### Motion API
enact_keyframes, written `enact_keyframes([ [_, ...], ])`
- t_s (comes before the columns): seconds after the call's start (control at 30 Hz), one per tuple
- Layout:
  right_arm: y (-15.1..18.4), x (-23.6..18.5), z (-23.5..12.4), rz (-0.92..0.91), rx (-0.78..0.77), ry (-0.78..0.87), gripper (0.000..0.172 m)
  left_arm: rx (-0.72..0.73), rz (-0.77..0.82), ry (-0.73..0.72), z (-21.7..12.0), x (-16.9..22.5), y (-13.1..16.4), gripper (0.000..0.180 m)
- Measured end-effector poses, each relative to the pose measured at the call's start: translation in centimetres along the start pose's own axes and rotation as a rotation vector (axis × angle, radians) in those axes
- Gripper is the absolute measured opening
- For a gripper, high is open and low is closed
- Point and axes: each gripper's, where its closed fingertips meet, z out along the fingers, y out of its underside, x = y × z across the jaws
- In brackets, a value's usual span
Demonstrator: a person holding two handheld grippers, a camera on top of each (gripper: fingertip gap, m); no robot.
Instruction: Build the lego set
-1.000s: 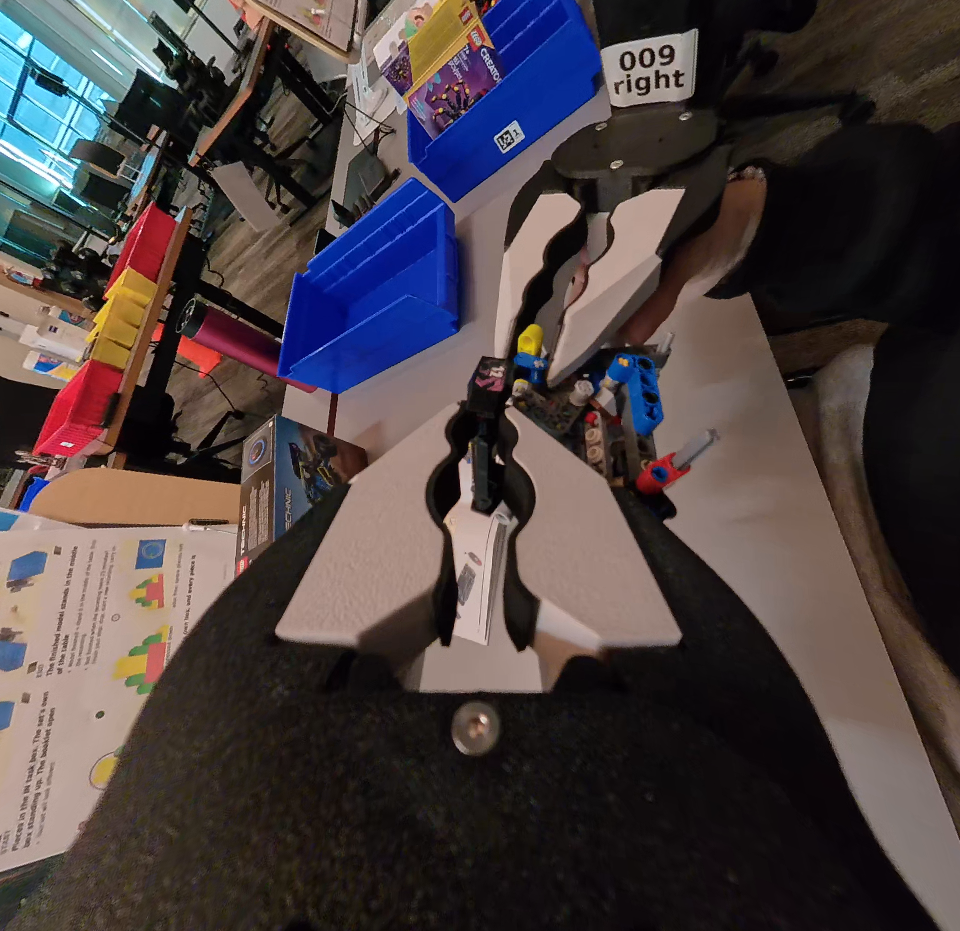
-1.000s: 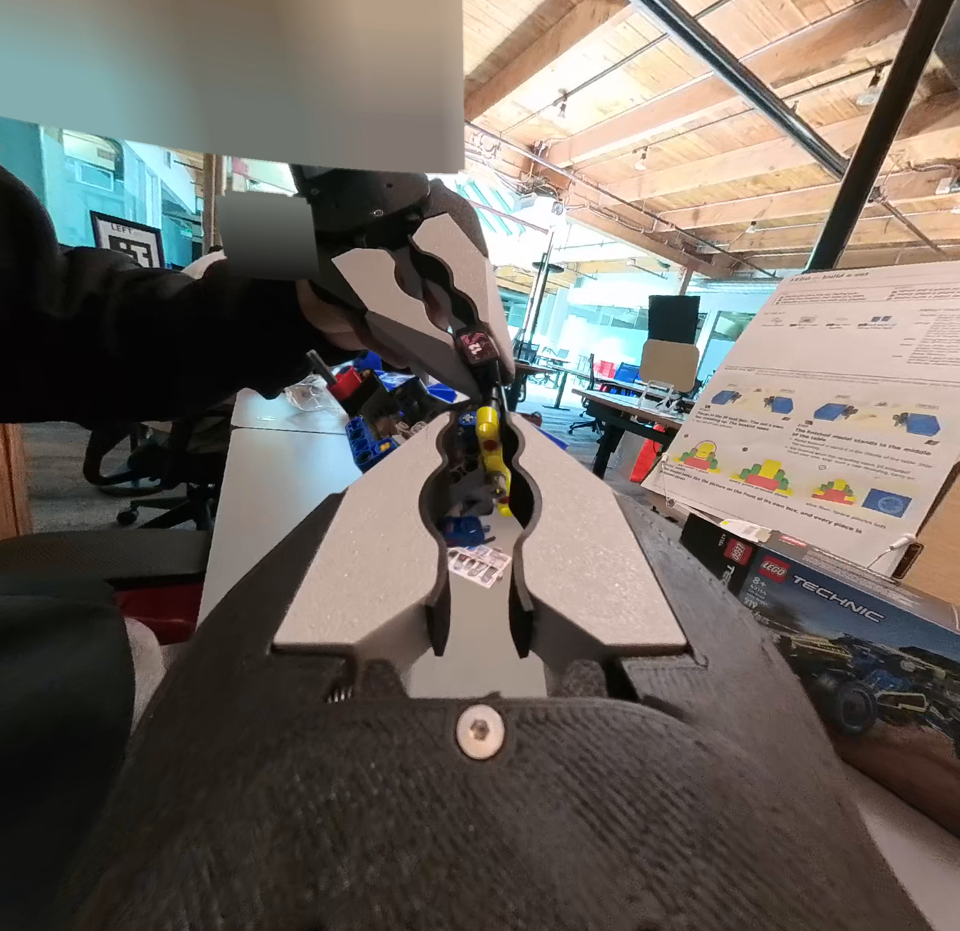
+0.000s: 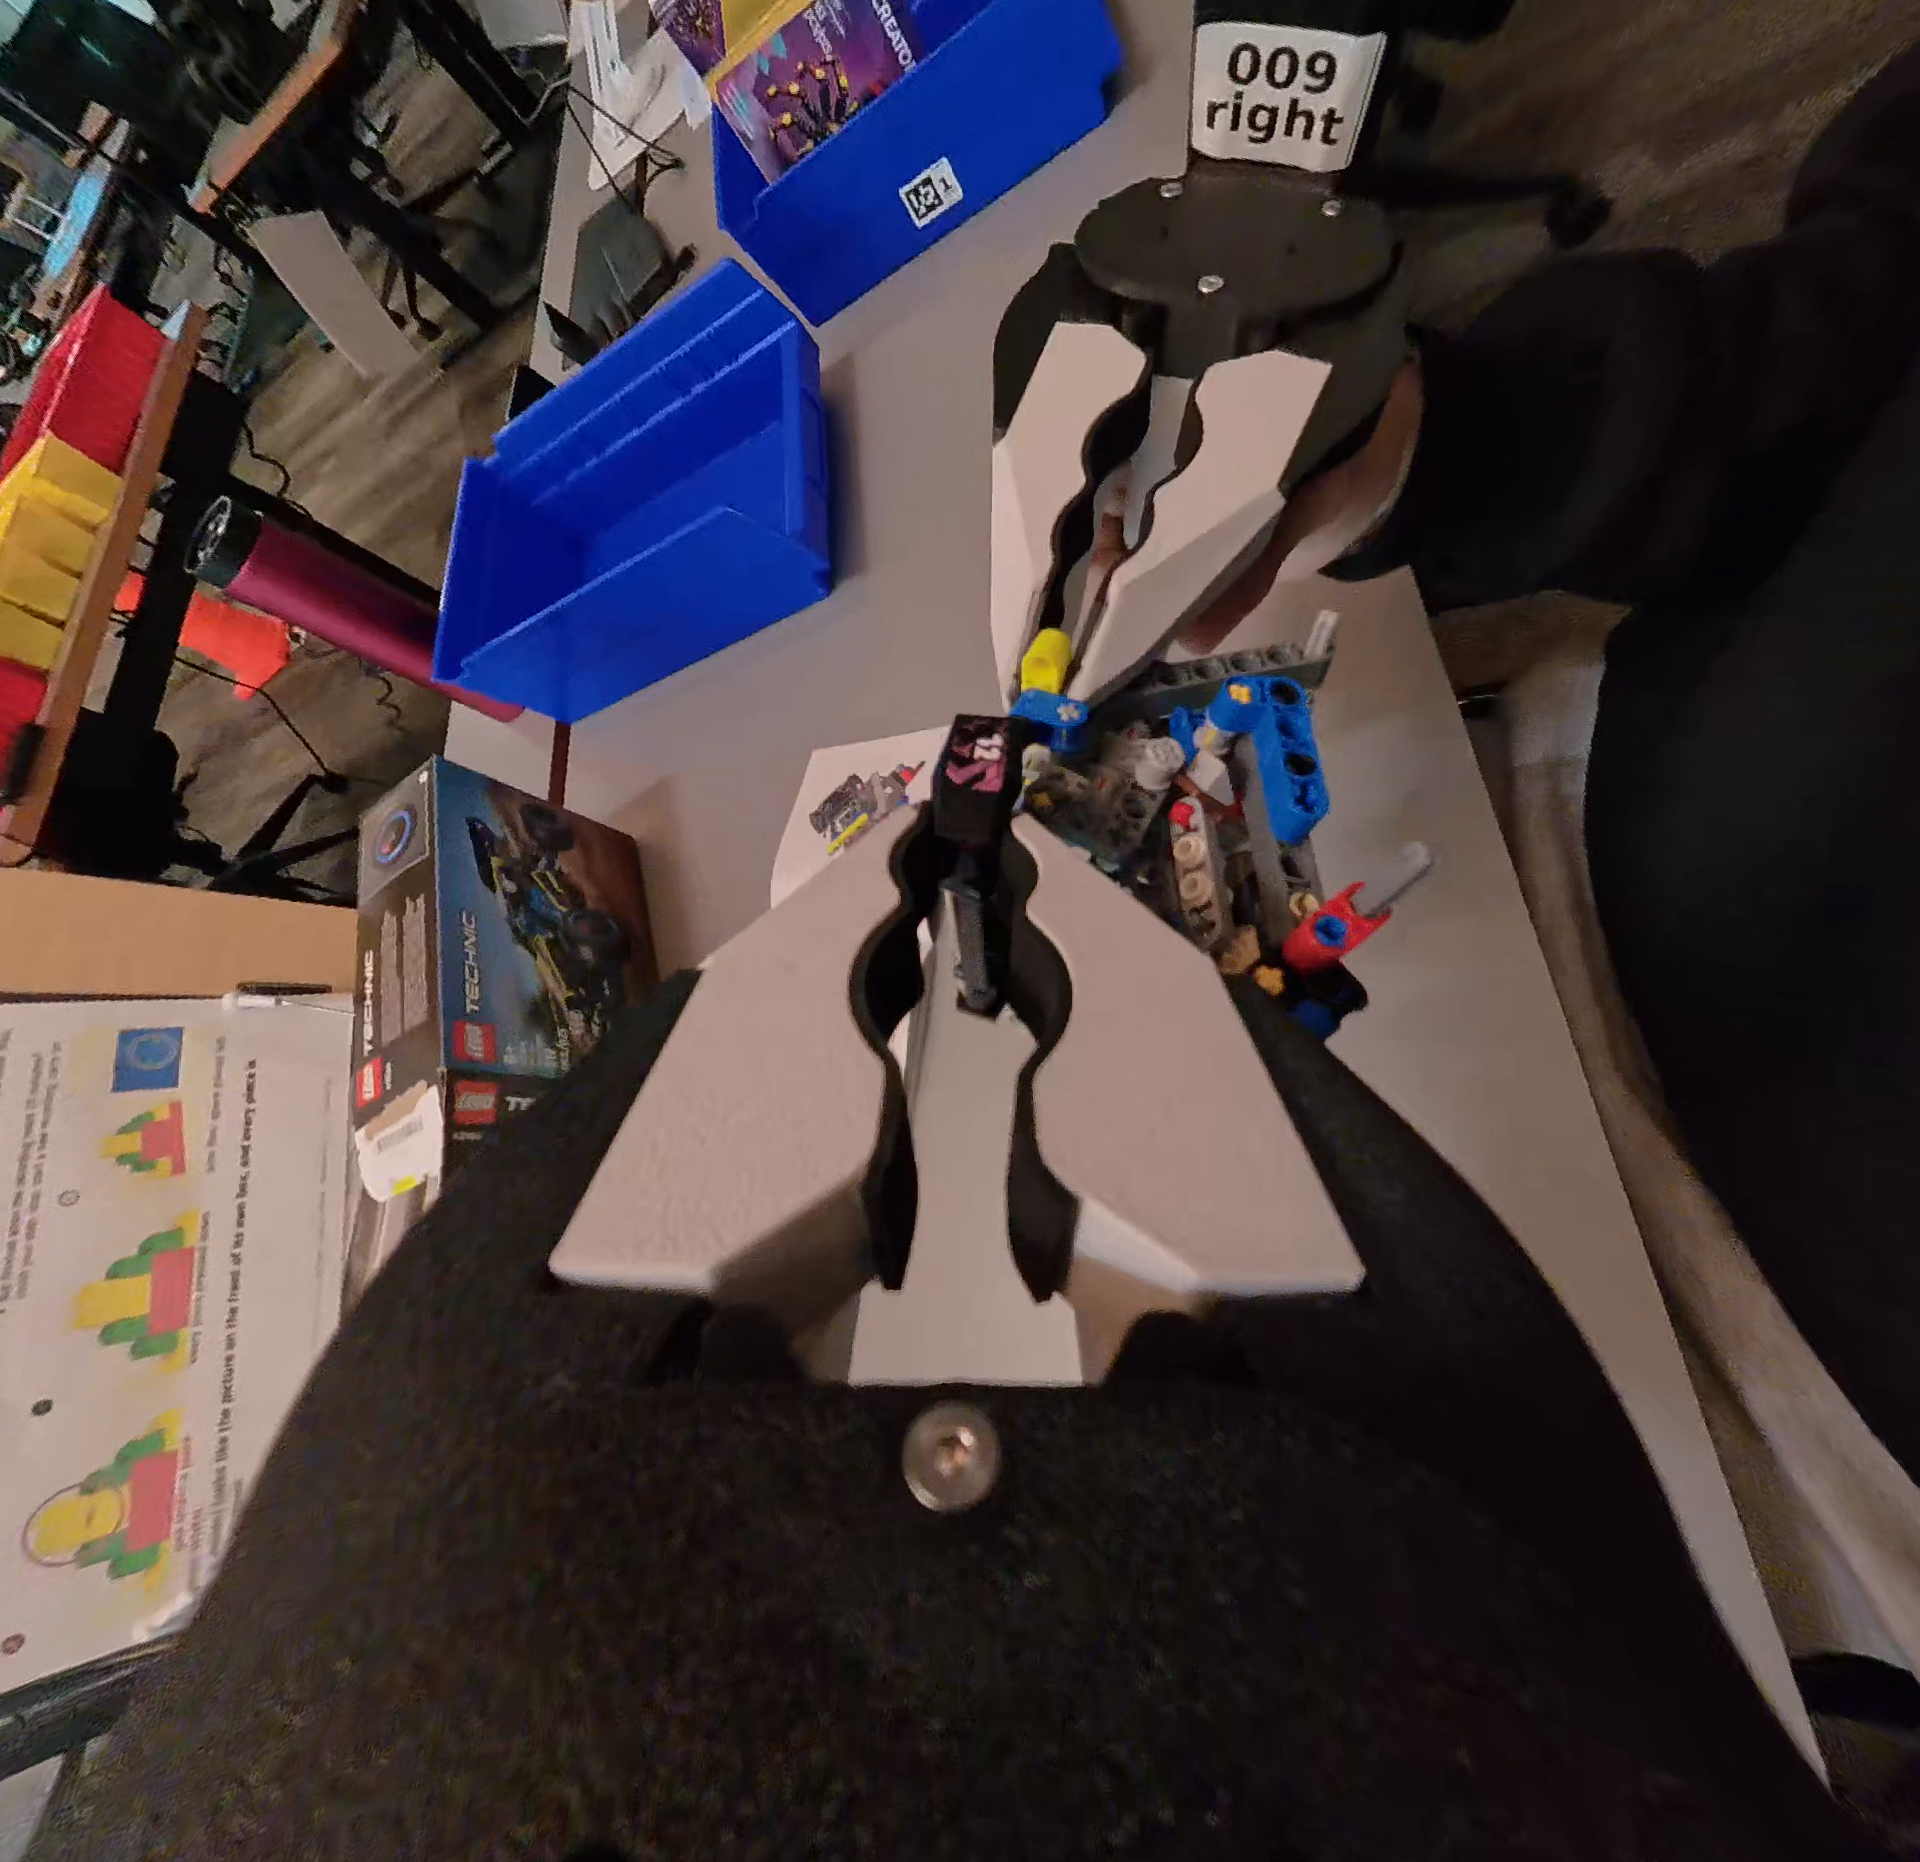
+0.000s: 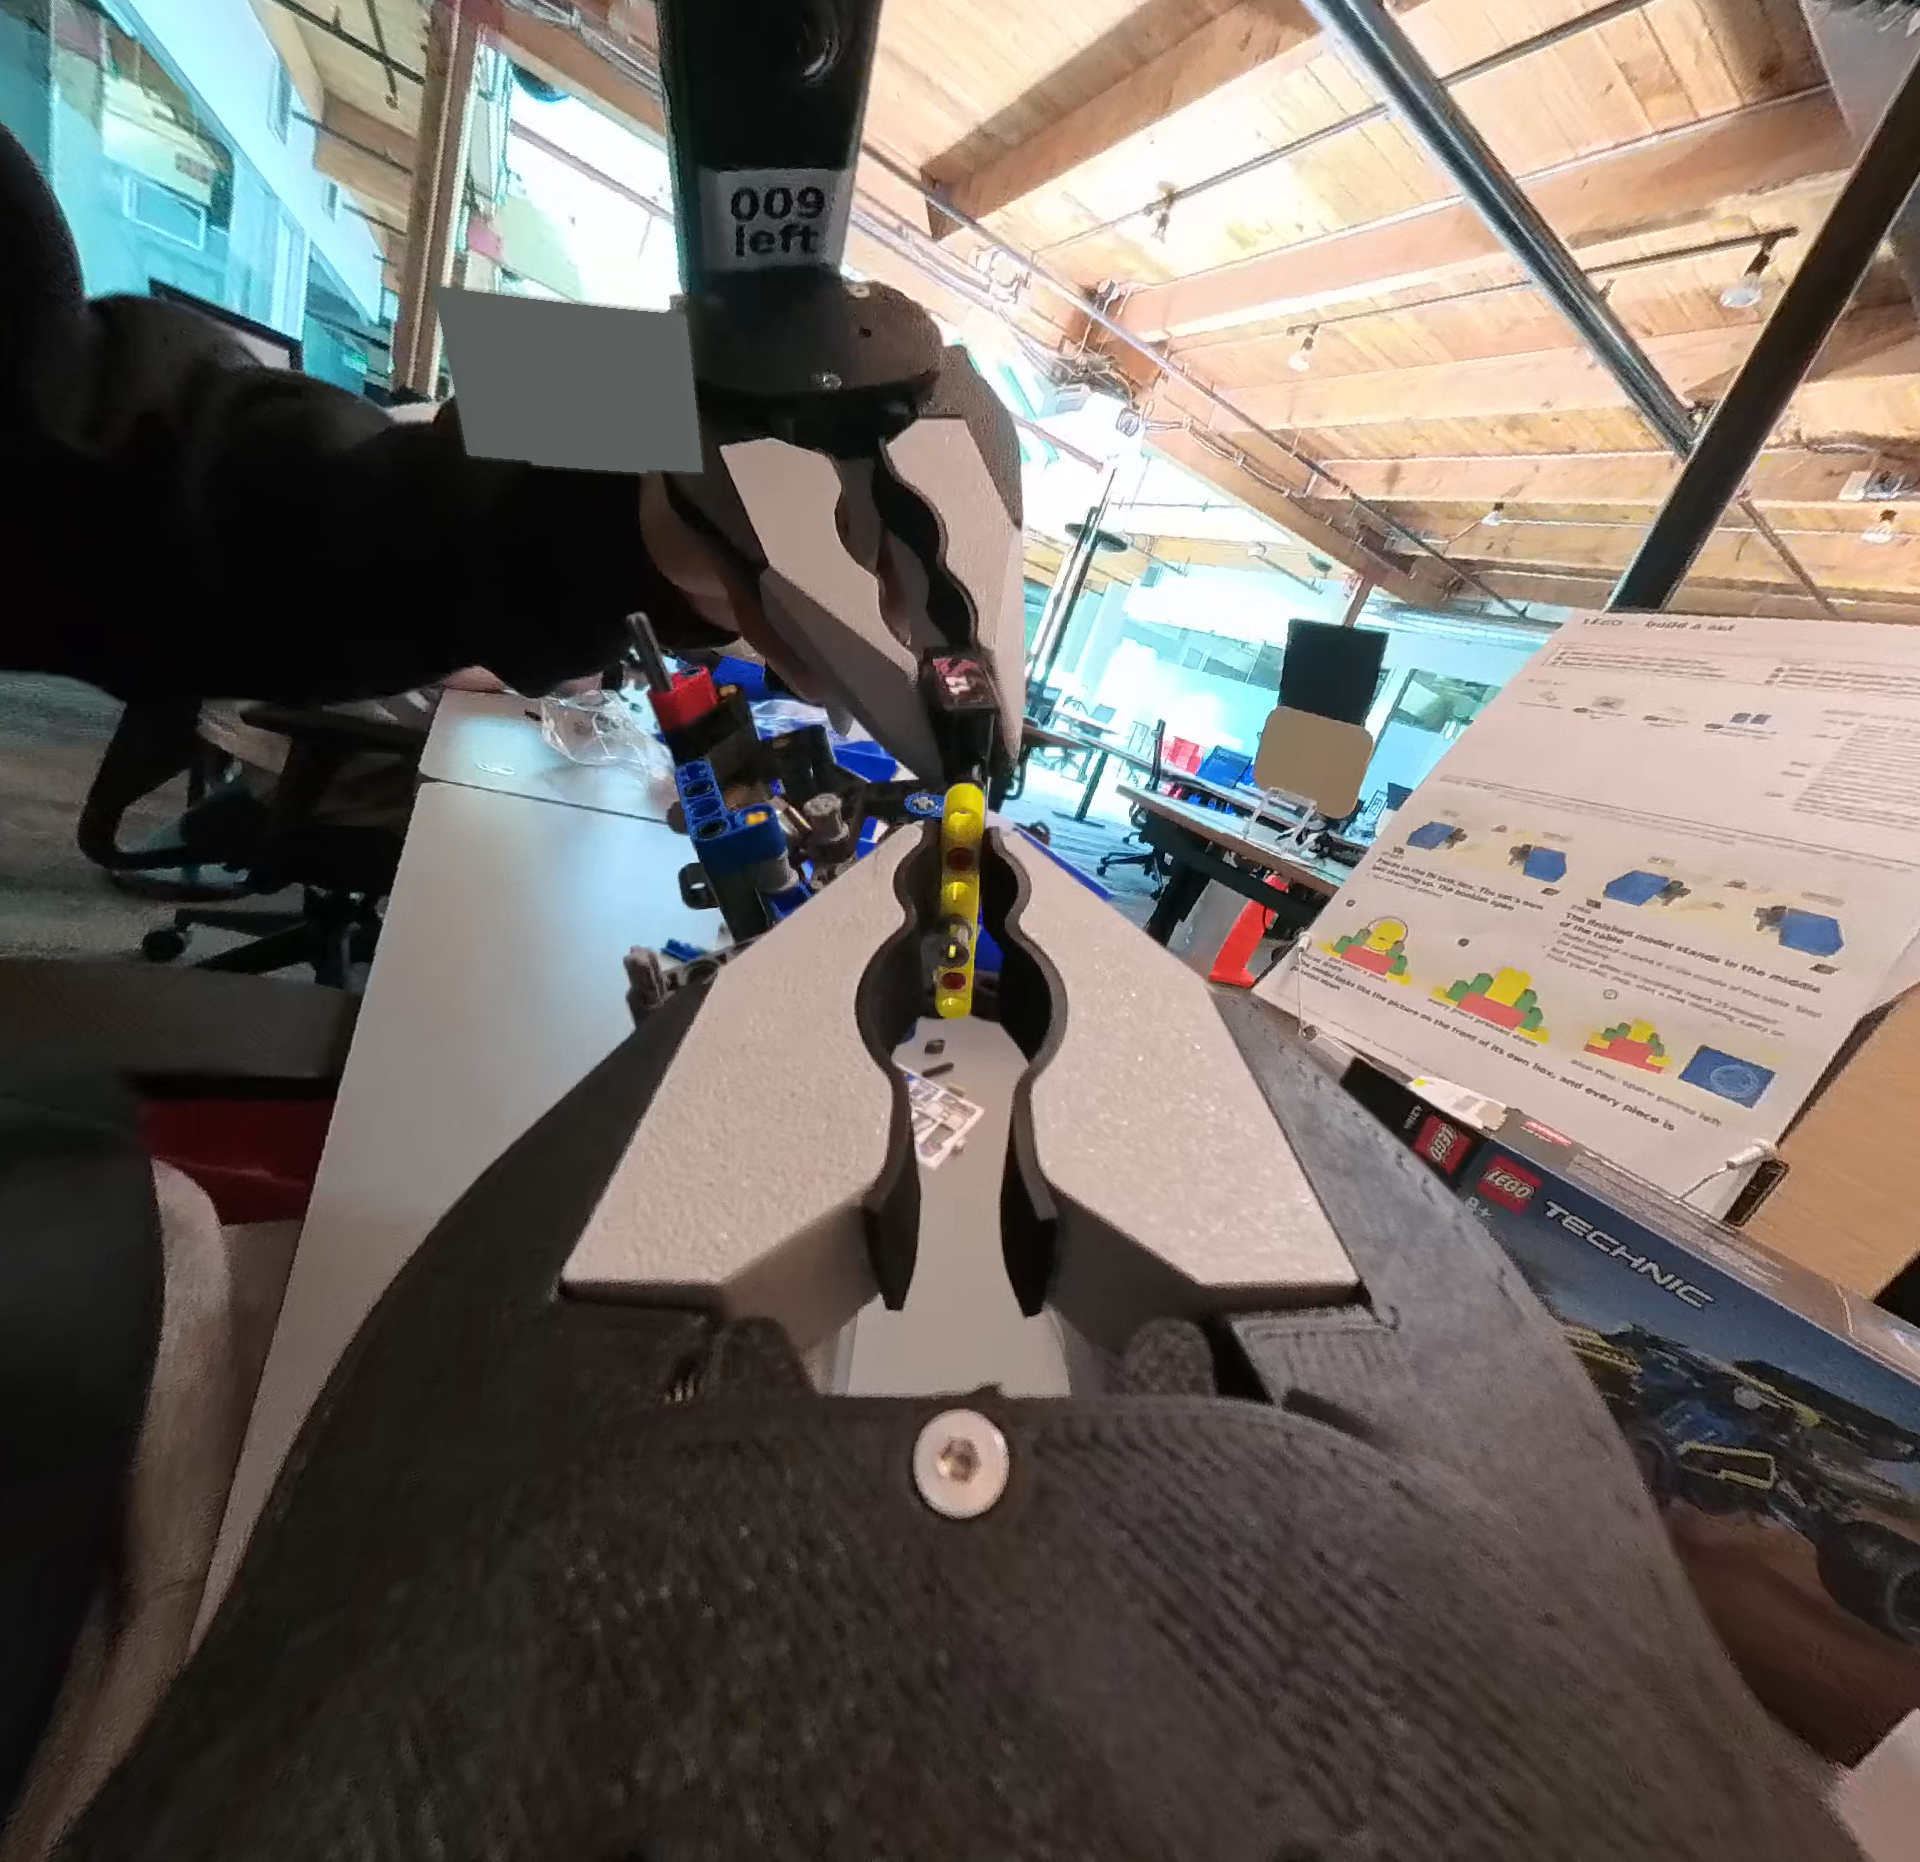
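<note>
Two grippers: met at frame centre.
Left gripper [image 3: 971, 825]: pinched narrow on a glossy black block piece [image 3: 974, 773].
Right gripper [image 4: 961, 856]: clamped a holed yellow beam [image 4: 957, 903].
Pile: knobbly plastic bricks [image 3: 1205, 804], centre right.

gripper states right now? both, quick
Left gripper: closed on a black piece with a pink-marked end.
Right gripper: closed on a yellow holed beam, its tip beside the black piece.

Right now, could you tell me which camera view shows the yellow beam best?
The right wrist view: the yellow beam stands lengthwise between its own tongs, holes visible. The left wrist view shows only its yellow tip poking from the far tongs.
</note>
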Motion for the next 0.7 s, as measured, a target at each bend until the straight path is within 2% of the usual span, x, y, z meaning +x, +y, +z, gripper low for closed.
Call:
enact_keyframes([
  [0.2, 2.6, -0.3, 0.7, 0.039, -0.042, -0.022, 0.004, -0.025, -0.073, 0.014, 0.7, 0.2, 2.7, 0.007],
  [0.37, 8.9, -0.9, 1.7, 0.229, -0.113, -0.065, 0.004, -0.057, -0.194, 0.017, 2.9, 1.0, 8.7, 0.007],
  [0.5, 13.1, -1.8, 2.5, 0.411, -0.238, -0.090, 0.005, -0.040, -0.317, 0.045, 4.1, 2.0, 12.7, 0.006],
  [0.7, 17.6, -3.2, 2.8, 0.526, -0.516, -0.113, 0.004, 0.061, -0.550, 0.143, 6.0, 3.7, 17.2, 0.007],
])
